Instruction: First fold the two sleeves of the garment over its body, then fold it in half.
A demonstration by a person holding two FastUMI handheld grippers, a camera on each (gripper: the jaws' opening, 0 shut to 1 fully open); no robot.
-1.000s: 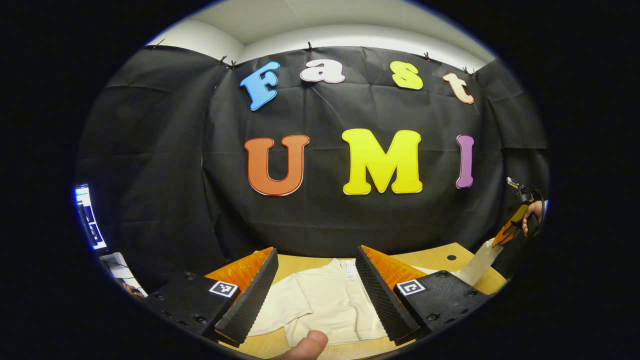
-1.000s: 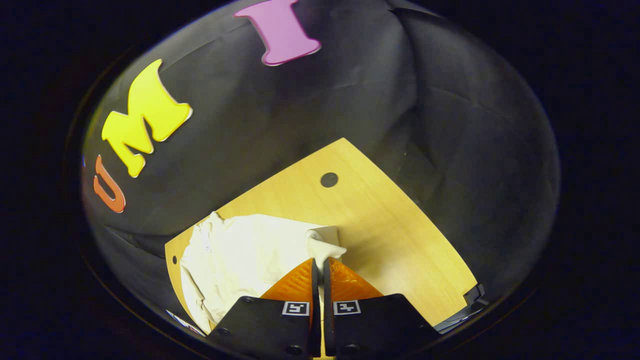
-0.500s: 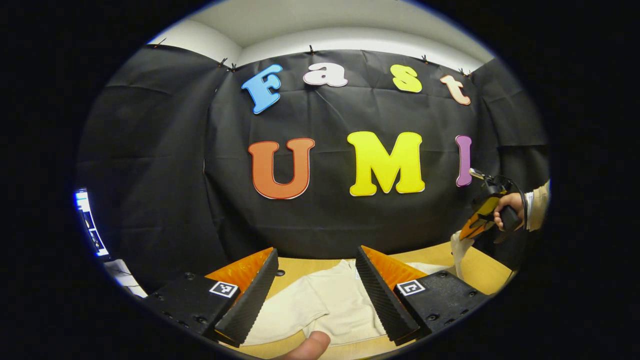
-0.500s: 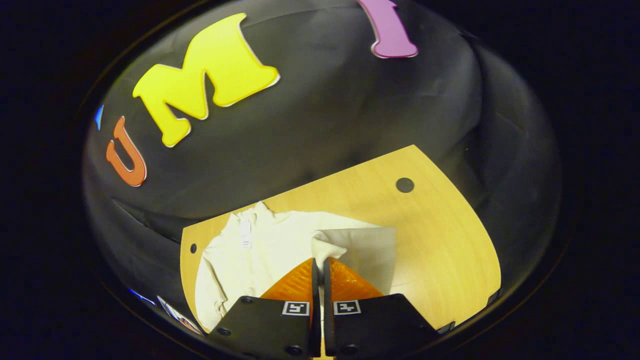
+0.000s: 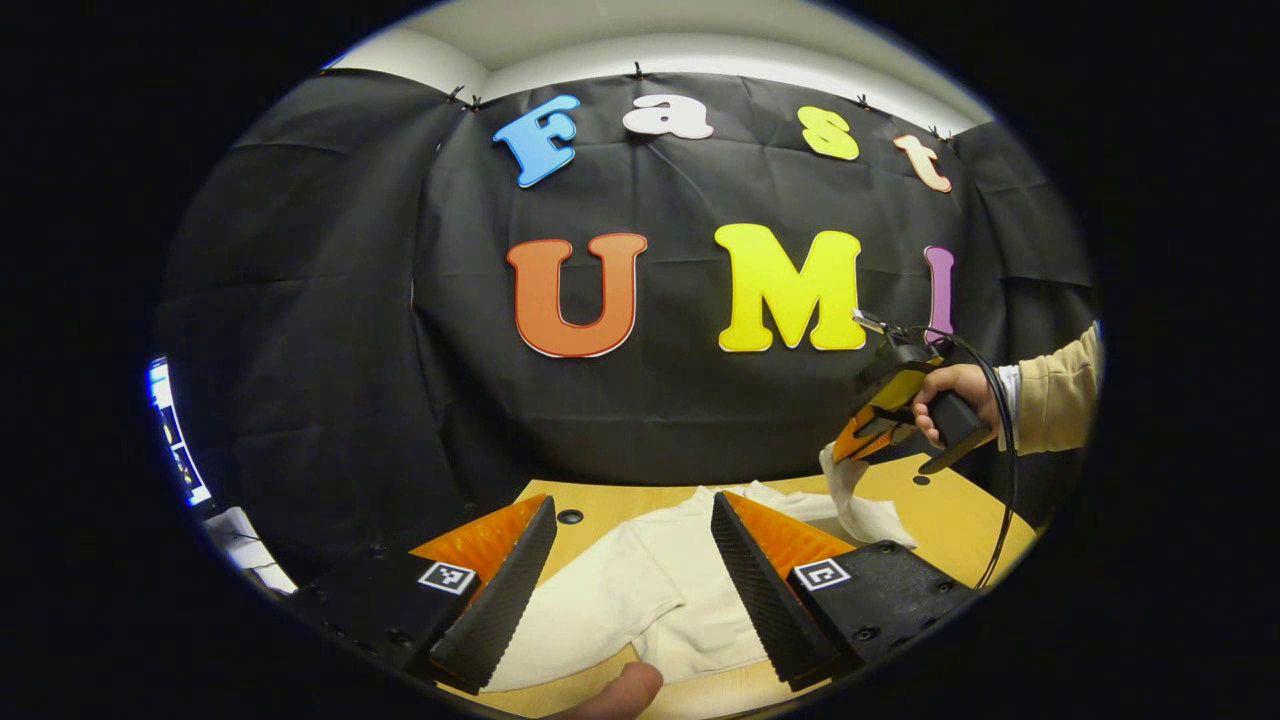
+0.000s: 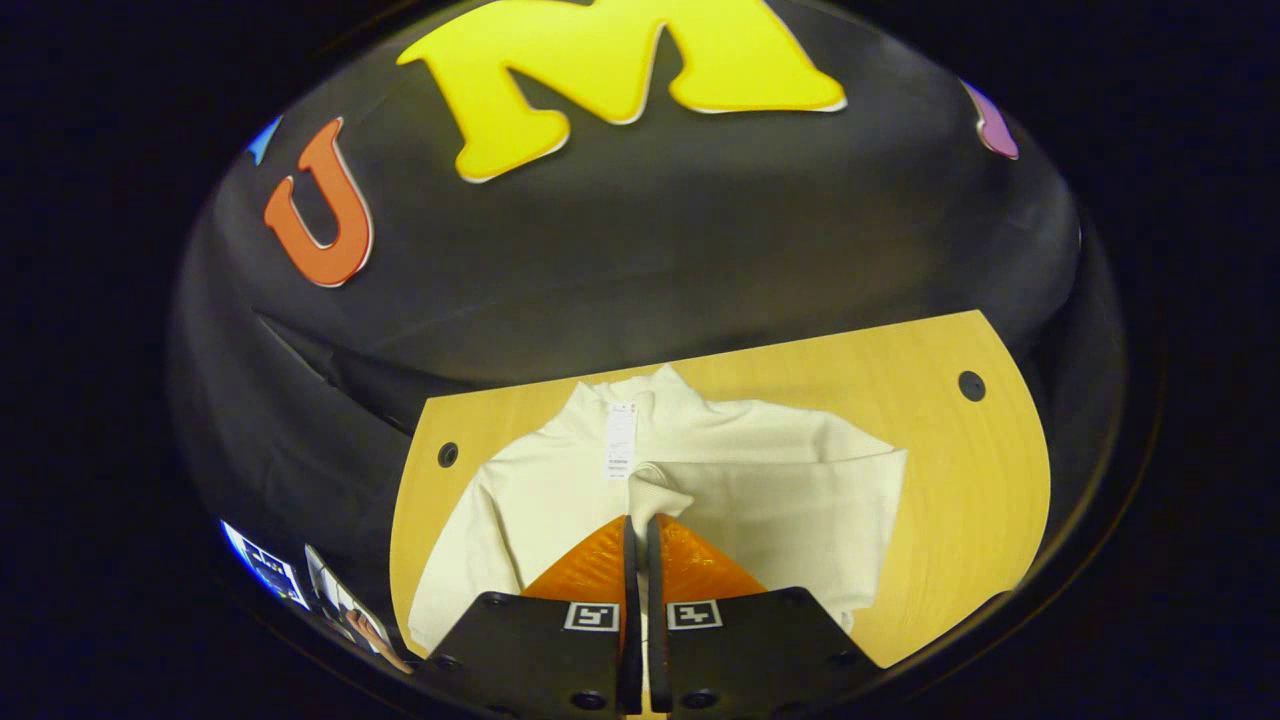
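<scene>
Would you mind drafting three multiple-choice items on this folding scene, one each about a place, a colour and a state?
1. Where does the garment lie?
A. On the wooden table
B. On the floor
C. Over a chair

2. What colour is the garment?
A. Navy blue
B. Cream white
C. Red

3. What state is the right tool in?
A. Wide open above the table
B. Shut on the sleeve
C. Open, resting flat on the cloth

Answers: 1 A, as the right gripper view shows the garment spread on the tabletop. 2 B, as the cloth is pale cream in both views. 3 B, as its fingers are closed together with the sleeve end pinched between them, the sleeve lifted across the body. The left tool, by contrast, is open over the garment.
</scene>
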